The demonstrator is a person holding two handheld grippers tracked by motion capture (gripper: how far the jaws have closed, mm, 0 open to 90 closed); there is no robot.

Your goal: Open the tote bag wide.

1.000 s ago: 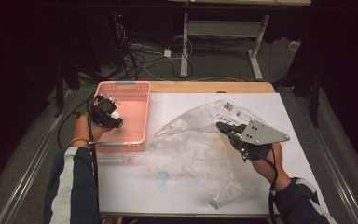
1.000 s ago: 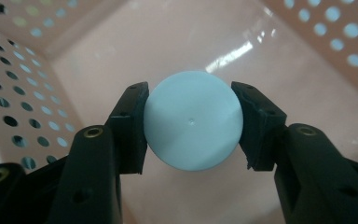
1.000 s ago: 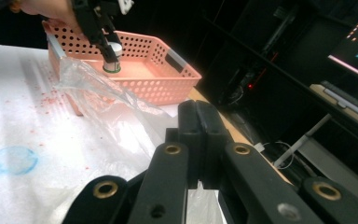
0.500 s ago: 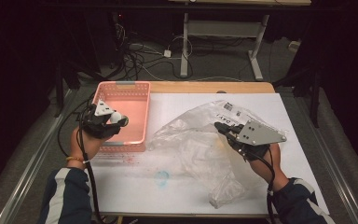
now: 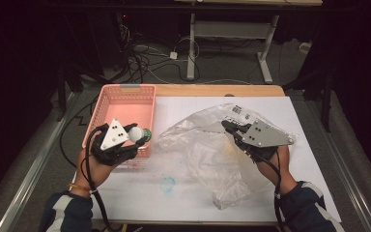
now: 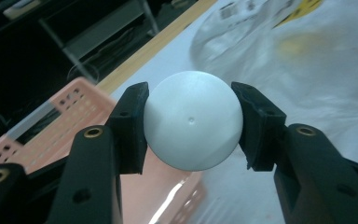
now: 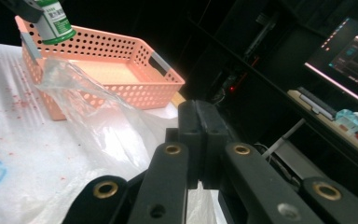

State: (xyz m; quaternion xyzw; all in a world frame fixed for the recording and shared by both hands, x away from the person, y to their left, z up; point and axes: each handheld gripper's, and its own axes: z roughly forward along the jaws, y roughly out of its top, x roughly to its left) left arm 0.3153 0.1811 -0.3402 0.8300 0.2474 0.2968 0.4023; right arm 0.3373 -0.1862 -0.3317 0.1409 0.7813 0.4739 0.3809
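- Where the high view is concerned, we record the left gripper [image 5: 134,137] over the near right corner of the pink basket [image 5: 107,97], its jaws closed on a small white bottle [image 5: 136,133] with a green-labelled end [image 5: 146,134]. The bottle's long axis lies level and runs rightward, white round end in the jaws, green end pointing at the clear plastic bag [image 5: 200,145].
- Same view: the bag lies crumpled on the white surface [image 5: 140,193], just right of the basket. The right gripper [image 5: 228,126] pinches its upper edge, jaws fully together on the film. We judge the bag's mouth to lie between the two grippers, so the left gripper is the nearer one for carrying the bottle across.
- In the left gripper view, we list the bottle's white round end [image 6: 192,120] pressed between both pads, the jaws about half apart around it. The basket [image 6: 51,126] sits below left, the bag [image 6: 279,51] ahead and to the right.
- In the right gripper view, we note the right gripper's jaws [image 7: 200,135] together, with bag film [image 7: 88,107] rising from them toward the basket [image 7: 121,70]. The bottle's green-labelled end [image 7: 56,21] hangs at the upper left, above the basket's near corner and beyond the bag's lifted edge. Whether the mouth stands open enough, we cannot tell.
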